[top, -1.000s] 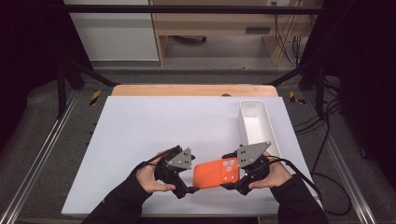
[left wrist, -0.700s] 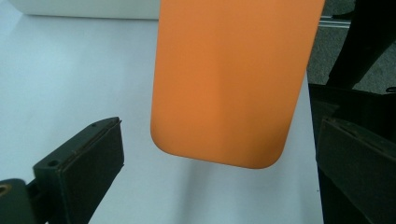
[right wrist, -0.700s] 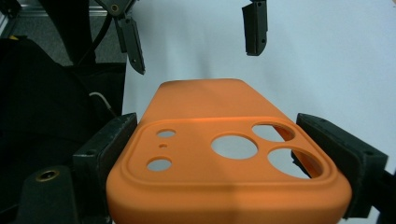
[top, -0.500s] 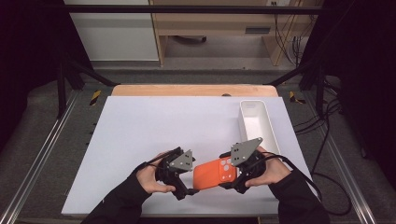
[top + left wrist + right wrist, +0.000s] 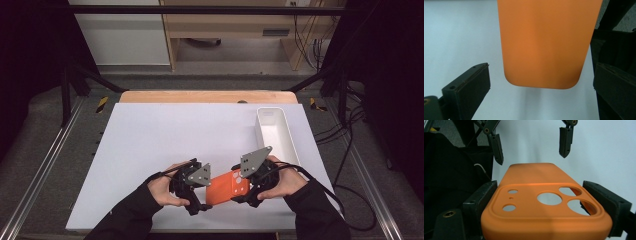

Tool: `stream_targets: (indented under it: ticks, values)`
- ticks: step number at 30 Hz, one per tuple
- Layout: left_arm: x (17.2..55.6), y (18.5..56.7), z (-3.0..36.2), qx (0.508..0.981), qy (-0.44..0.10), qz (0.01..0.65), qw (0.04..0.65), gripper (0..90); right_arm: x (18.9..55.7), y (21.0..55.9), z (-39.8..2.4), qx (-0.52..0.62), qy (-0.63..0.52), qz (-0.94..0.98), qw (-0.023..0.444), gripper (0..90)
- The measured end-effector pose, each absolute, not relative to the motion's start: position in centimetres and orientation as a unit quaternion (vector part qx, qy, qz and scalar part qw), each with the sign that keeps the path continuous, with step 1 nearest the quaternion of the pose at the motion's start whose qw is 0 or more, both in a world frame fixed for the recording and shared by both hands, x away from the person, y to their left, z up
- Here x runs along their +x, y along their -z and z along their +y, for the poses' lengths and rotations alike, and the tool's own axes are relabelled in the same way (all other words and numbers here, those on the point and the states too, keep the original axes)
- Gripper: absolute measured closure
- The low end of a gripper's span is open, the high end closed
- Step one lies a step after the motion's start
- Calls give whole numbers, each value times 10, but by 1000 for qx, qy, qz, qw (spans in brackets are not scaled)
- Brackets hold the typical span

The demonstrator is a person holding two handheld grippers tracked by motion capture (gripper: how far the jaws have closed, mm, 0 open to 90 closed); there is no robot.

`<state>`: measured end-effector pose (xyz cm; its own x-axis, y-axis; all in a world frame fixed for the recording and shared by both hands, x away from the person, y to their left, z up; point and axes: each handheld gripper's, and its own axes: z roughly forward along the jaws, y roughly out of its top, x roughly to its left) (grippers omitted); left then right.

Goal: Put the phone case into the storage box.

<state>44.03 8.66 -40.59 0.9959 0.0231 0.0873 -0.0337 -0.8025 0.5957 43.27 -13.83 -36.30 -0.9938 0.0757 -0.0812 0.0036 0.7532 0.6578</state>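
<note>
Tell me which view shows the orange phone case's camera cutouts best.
The right gripper view: the phone case faces up close, cutouts sharp. The high view shows the cutouts tiny; the left gripper view shows its plain rounded end.

Count's easy: one orange phone case (image 5: 228,186), two grippers either side of it, and one white tray (image 5: 278,134) beyond it.
</note>
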Motion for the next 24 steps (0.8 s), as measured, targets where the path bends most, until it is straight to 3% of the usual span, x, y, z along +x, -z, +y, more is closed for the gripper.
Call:
stream_targets:
  ticks: [24]
  values:
    - [441,406,67,962,-55,-32,265,5,435,368,-123,20,-322,945,50,159]
